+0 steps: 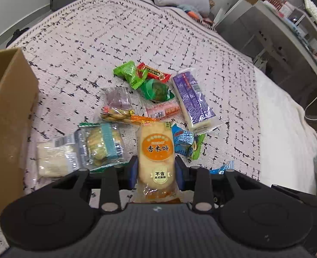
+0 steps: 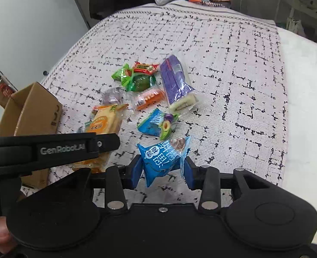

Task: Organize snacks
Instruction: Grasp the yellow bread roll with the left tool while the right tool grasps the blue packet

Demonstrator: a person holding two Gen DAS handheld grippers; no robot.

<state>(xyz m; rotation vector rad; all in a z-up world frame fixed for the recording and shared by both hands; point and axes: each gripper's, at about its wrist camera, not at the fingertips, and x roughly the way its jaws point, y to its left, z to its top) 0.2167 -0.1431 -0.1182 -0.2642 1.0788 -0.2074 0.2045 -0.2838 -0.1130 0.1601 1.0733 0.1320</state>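
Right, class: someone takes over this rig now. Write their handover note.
Left gripper: shut on the rice cracker pack.
Right gripper: shut on a blue snack packet.
Cardboard box stands open at the left on the patterned blanket.
Done: two snacks gripped; box contents not visible.
Left: purple wafer pack, green candies and the rest of the pile still loose.

An orange-labelled rice cracker packet (image 1: 156,157) reads "香米饼", with "不含" on a dark badge lower down. The black arm of the left gripper (image 2: 51,148) carries the white lettering "GenRobot.AI". Print on the other wrappers is too unclear to read.
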